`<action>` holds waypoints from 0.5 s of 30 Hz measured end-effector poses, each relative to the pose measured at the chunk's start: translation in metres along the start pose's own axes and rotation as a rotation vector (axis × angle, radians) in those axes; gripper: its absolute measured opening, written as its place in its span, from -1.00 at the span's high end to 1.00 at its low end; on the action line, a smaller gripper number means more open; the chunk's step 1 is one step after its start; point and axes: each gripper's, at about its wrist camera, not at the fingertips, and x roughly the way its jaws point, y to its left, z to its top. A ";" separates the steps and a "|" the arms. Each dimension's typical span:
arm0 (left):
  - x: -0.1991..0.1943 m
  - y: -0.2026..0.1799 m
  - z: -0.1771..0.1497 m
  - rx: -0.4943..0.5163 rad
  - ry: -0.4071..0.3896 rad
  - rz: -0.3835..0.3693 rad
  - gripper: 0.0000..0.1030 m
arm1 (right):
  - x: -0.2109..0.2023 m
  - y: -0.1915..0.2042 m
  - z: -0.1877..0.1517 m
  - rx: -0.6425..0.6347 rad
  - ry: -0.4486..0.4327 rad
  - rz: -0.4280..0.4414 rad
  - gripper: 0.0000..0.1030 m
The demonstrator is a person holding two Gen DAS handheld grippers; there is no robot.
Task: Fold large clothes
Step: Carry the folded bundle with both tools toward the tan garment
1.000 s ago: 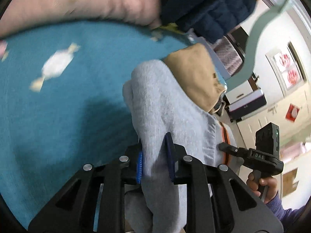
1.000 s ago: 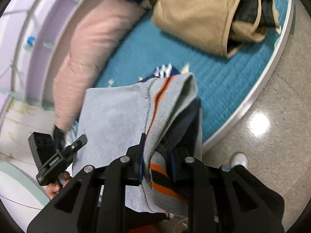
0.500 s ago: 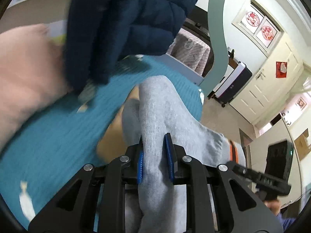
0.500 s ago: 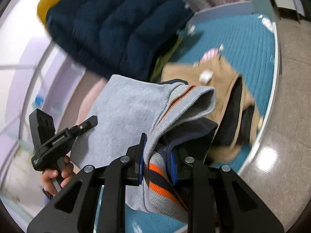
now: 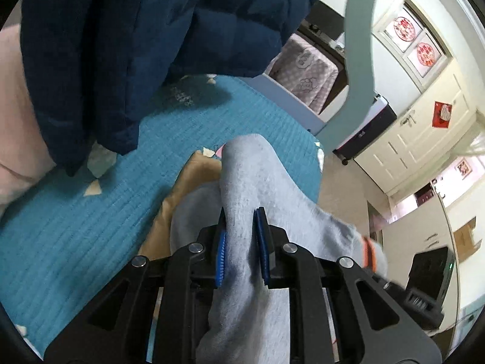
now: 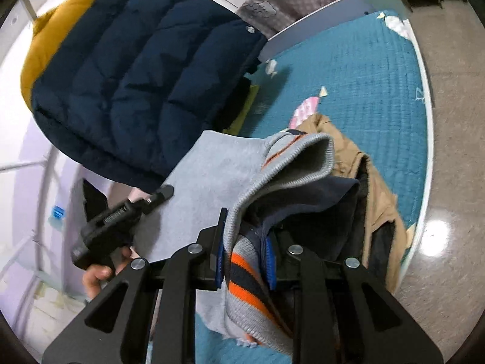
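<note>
Both tongs on grey sweater, seemingly crosswise.

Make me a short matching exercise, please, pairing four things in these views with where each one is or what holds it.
Things:
1. grey sweatshirt
2. navy puffer jacket
3. tan garment
4. striped ribbed hem

Places or states:
A. lying crumpled on the teal bed cover
B. pinched in the right hand-held gripper
C. piled at the far side of the bed
D. held up between both hand-held grippers

Pairs: 1-D, 2-C, 3-A, 4-B
</note>
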 end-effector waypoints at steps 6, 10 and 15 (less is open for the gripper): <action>-0.070 -0.060 0.044 0.083 -0.185 -0.084 0.73 | -0.055 0.066 0.049 -0.131 -0.106 0.097 0.62; -0.091 -0.094 0.073 0.127 -0.236 -0.127 0.73 | -0.079 0.096 0.070 -0.207 -0.180 0.084 0.62; -0.038 -0.049 0.045 0.047 -0.068 -0.042 0.72 | -0.042 0.048 0.061 -0.083 -0.051 0.042 0.63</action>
